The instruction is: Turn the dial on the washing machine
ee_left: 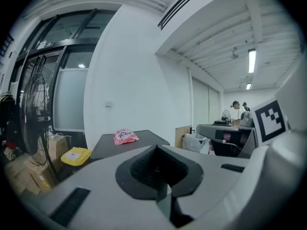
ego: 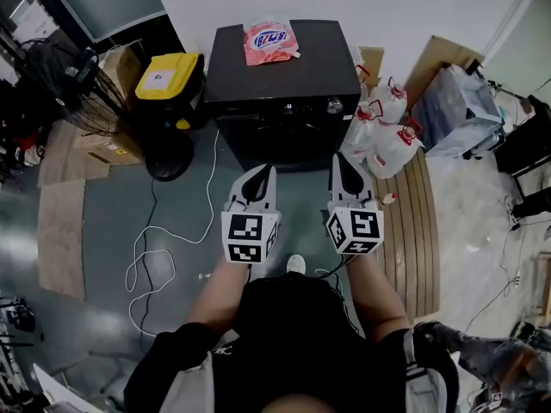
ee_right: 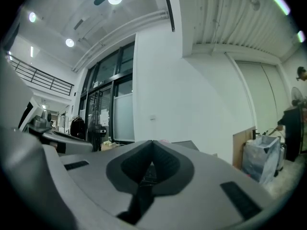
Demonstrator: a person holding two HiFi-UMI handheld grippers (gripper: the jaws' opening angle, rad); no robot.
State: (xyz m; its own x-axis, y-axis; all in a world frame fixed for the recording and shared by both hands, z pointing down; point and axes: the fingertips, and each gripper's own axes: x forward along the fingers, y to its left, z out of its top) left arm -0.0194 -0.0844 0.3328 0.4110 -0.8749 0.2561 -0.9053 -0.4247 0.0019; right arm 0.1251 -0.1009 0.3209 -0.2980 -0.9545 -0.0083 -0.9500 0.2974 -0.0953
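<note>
The washing machine (ego: 320, 63) is a black, box-shaped unit standing on the floor against the white wall. Its dial (ego: 334, 106) is a small round silvery knob on the front control strip, close to the machine's right front corner. A pink packet (ego: 269, 40) lies on the machine's top, at the middle of the back edge. Both grippers are held side by side over the floor in front of the machine, pointing toward it and well short of its front. The left gripper (ego: 261, 172) has its jaws pressed together with nothing between them, and the right gripper (ego: 343, 160) is likewise closed and empty, its tip lined up roughly below the dial but apart from it. Each carries its marker cube at the near end, just ahead of the person's forearms. A black bin with a yellow lid (ego: 166, 77) stands on the floor just beside the machine's left side, with a standing fan (ego: 60, 80) further left. Clear plastic jugs with red caps (ego: 383, 136) cluster at the machine's right front corner, at the far end of a slatted wooden board (ego: 417, 231). A white cable (ego: 151, 256) loops across the grey floor on the left.
</note>
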